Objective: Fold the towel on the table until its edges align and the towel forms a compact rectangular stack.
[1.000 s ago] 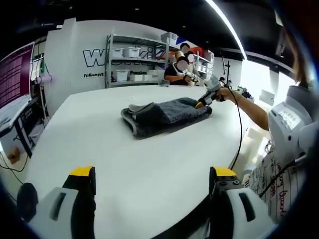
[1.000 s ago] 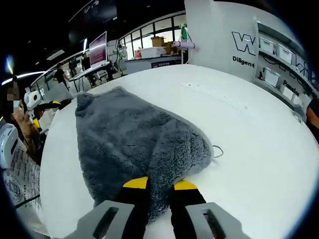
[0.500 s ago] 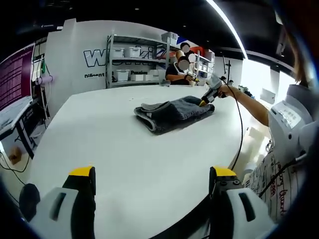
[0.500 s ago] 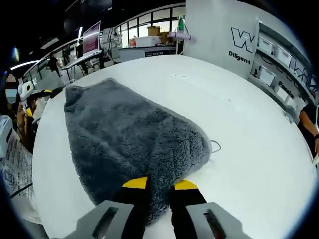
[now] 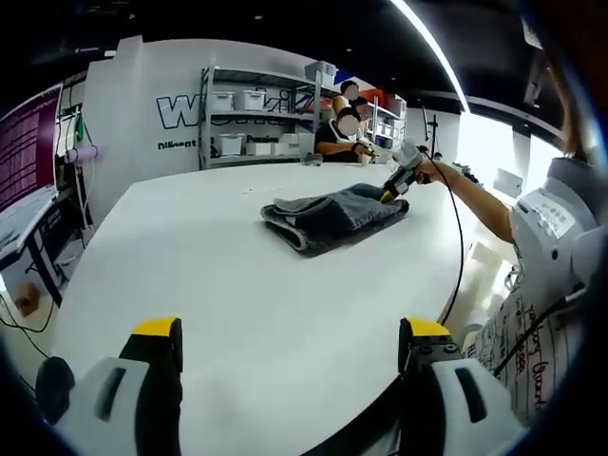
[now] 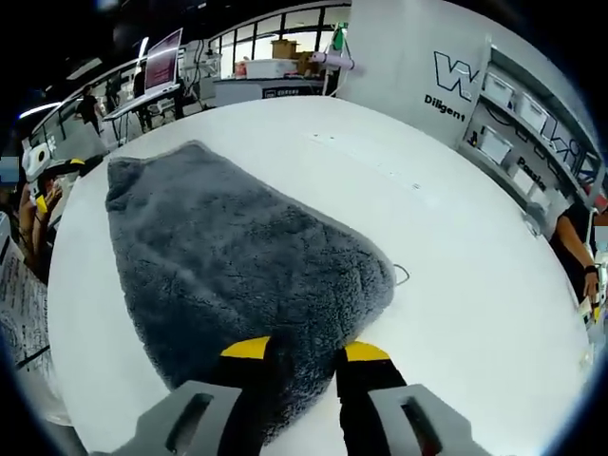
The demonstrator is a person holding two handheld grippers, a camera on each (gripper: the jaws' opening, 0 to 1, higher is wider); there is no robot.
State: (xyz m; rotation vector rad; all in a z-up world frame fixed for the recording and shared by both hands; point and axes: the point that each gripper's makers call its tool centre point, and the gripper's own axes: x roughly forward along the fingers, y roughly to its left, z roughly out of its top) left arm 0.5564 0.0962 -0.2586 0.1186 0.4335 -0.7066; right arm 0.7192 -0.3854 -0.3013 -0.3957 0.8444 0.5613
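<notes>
The grey towel point(image 5: 332, 217) lies folded in a thick bundle on the far side of the white table point(image 5: 190, 285). My right gripper point(image 5: 385, 198), held by a hand, touches the towel's right end. In the right gripper view the towel point(image 6: 237, 256) spreads away flat, and my right gripper point(image 6: 307, 351) is shut on its near edge, with pile showing between the yellow-tipped fingers. My left gripper point(image 5: 291, 328) hangs open over the near table edge, far from the towel and holding nothing.
The person's arm point(image 5: 475, 204) and a black cable point(image 5: 459, 247) run along the table's right side. Shelves with white bins point(image 5: 256, 114) and seated people point(image 5: 347, 128) are behind the table. Desks with monitors point(image 6: 161, 71) stand beyond the far edge.
The towel has slid further from the left gripper, to the right, pulled by the right gripper. The raised crease at the right jaws has flattened, and those jaws stand slightly wider.
</notes>
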